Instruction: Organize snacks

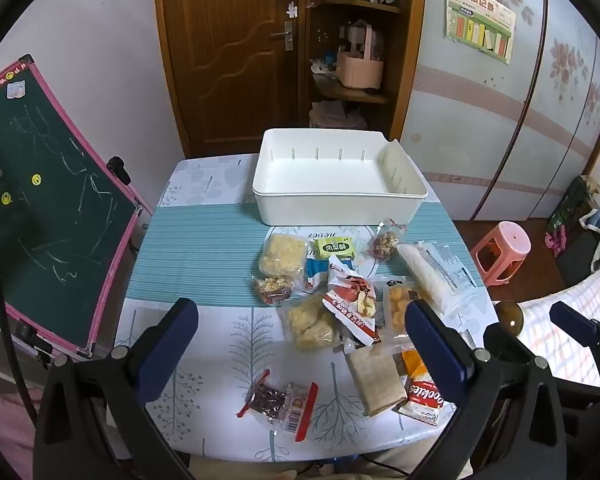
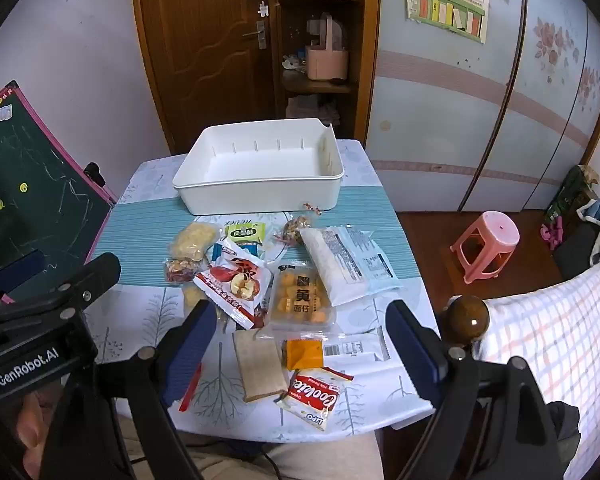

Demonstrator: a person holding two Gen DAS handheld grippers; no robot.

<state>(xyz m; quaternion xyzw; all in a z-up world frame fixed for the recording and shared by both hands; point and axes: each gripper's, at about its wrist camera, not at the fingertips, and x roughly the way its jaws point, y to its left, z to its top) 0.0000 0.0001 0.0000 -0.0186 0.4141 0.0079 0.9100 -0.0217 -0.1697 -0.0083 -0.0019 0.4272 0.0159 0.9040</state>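
**Snack sorting: both grippers open above the table, bin empty**

The left gripper (image 1: 300,332) hovered over the table (image 1: 204,248) with its jaws spread wide and nothing between the pads. The right gripper (image 2: 300,332) likewise stood open and gripped nothing.

The white bin (image 1: 340,204) sat at the upper centre of the frame, on the far part of the table, and held no snacks. The snacks lay loose in front of it, at the centre and lower centre of both views:

- A red apple-print packet (image 2: 236,284) lay at the middle of the pile, overlapping its neighbours.
- A clear tray of yellow balls (image 2: 300,300) lay just to the right of it.
- A long white packet (image 2: 340,264) lay at the right side of the group.
- A green packet (image 2: 246,233) lay just below the bin.
- A brown wafer bar (image 2: 260,364) and a red cookie packet (image 2: 314,400) lay in the lower centre, side by side.
- A dark-filled packet with red edges (image 1: 278,404) lay apart in the lower centre of the left wrist view.
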